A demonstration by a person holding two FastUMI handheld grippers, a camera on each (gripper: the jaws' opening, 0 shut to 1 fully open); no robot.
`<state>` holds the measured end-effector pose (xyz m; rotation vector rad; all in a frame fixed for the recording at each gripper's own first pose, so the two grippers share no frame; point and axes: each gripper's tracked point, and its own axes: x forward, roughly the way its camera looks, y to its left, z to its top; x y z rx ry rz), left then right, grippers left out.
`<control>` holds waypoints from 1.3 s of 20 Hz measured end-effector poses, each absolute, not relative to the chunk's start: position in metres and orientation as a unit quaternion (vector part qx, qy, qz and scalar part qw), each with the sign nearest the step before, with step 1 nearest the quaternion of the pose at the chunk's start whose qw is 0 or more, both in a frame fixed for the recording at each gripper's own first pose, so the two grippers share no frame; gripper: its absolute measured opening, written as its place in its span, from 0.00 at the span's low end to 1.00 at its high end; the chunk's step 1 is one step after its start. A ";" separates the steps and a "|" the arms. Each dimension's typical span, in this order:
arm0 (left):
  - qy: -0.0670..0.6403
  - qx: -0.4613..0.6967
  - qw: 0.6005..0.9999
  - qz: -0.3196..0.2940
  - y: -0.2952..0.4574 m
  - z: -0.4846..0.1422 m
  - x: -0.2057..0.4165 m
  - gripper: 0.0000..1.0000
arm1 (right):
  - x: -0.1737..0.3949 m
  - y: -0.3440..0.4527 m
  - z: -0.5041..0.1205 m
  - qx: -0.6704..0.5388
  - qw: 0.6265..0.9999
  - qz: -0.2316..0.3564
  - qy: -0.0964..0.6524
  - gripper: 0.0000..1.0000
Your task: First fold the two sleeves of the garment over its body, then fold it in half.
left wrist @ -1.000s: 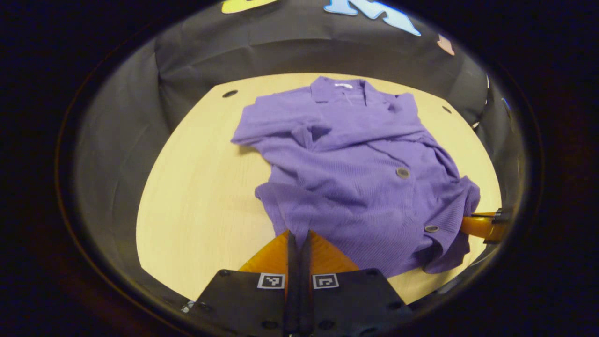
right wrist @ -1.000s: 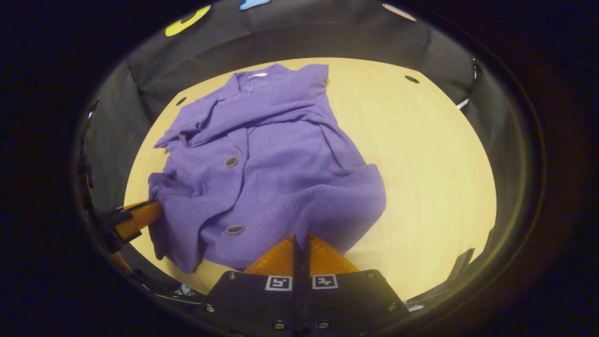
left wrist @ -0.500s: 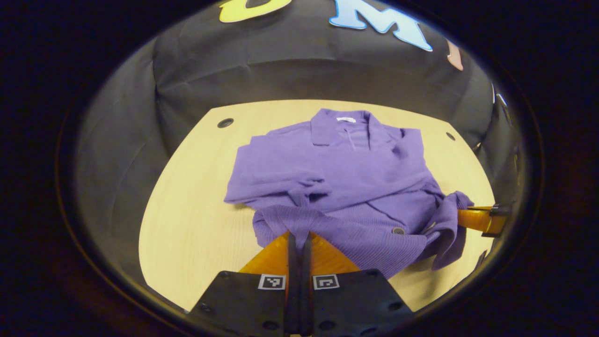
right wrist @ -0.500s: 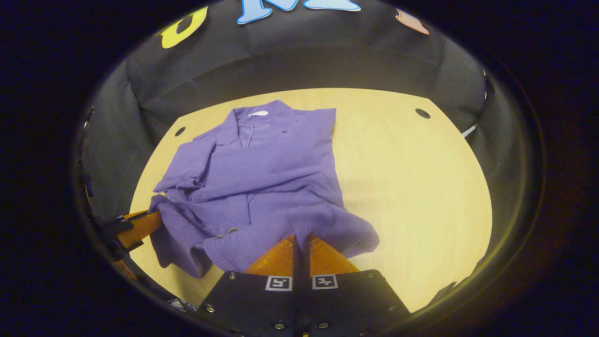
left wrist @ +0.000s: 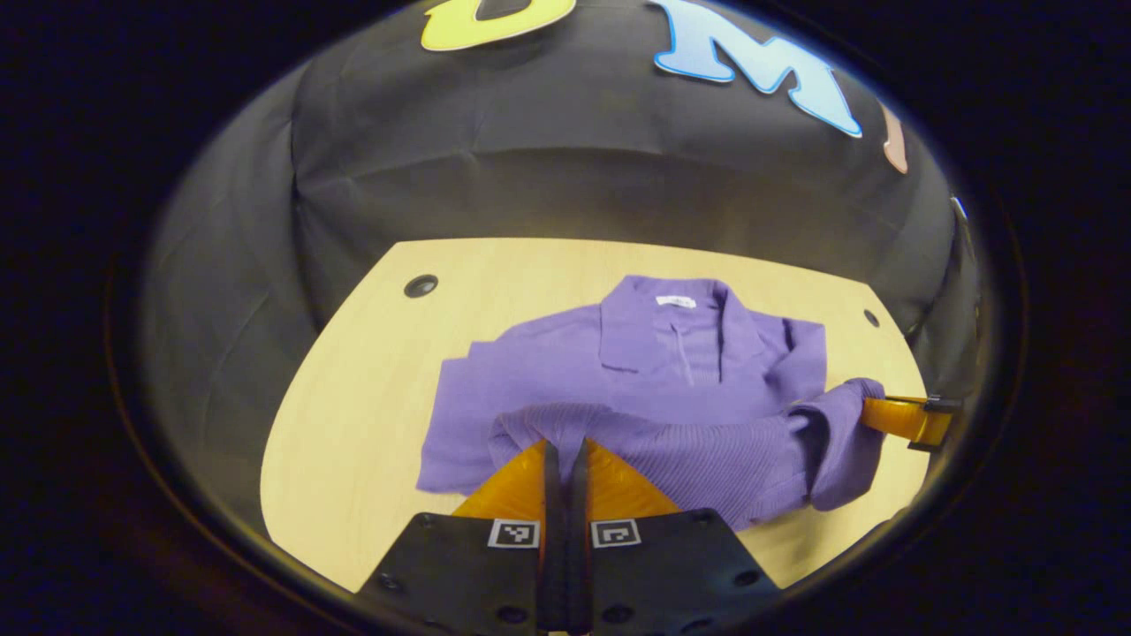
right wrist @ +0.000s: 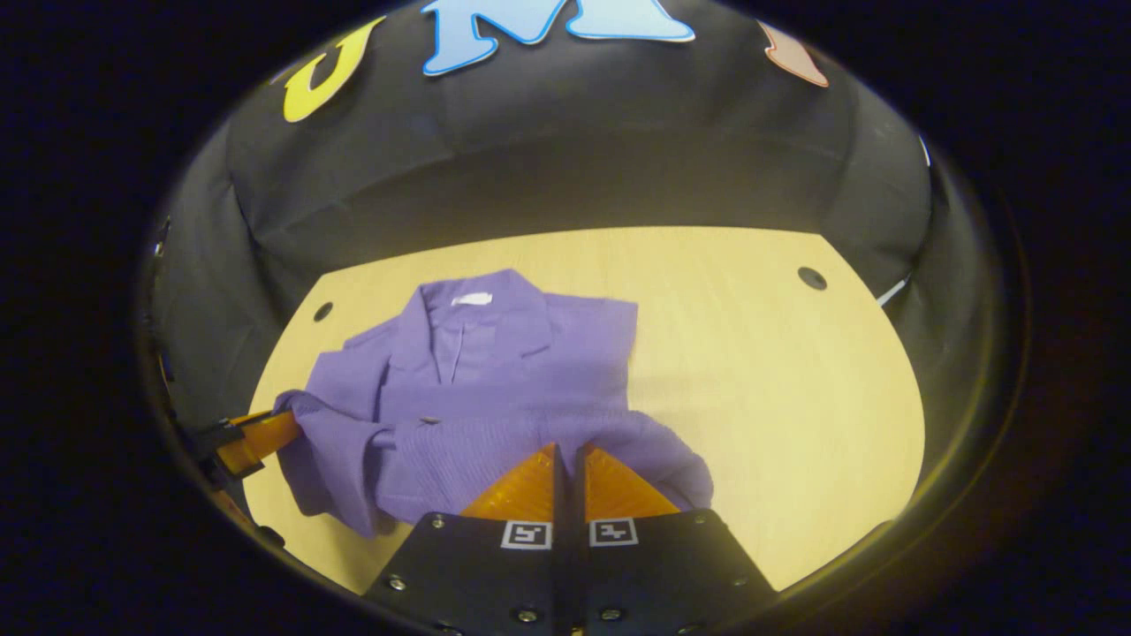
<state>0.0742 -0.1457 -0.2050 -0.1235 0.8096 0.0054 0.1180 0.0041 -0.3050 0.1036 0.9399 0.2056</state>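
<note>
The purple garment is lying on the pale worktop, collar toward the booth's far wall, and its bottom hem is being carried forward over the body. A second ago the hem was being held low near the worktop's front edge with the buttoned front fully exposed; now the lifted edge is being drawn close to the collar, so most of the front is already being covered. The left gripper is pressed together on one hem corner, and the right gripper is likewise pinching the other corner, jaws closed on cloth. The sleeves appear to be already folded in, so the final fold in half is judged to be nearly finished.
</note>
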 end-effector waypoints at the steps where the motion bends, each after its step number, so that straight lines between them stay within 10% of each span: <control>1: 0.390 -0.060 0.919 0.002 -0.146 -0.205 0.085 0.07 | 0.132 0.007 -0.303 0.052 0.889 0.097 0.444 0.01; 26: 0.344 -0.062 0.937 0.019 -0.152 -0.251 0.252 0.06 | 0.276 0.032 -0.362 0.101 0.902 0.054 0.415 0.01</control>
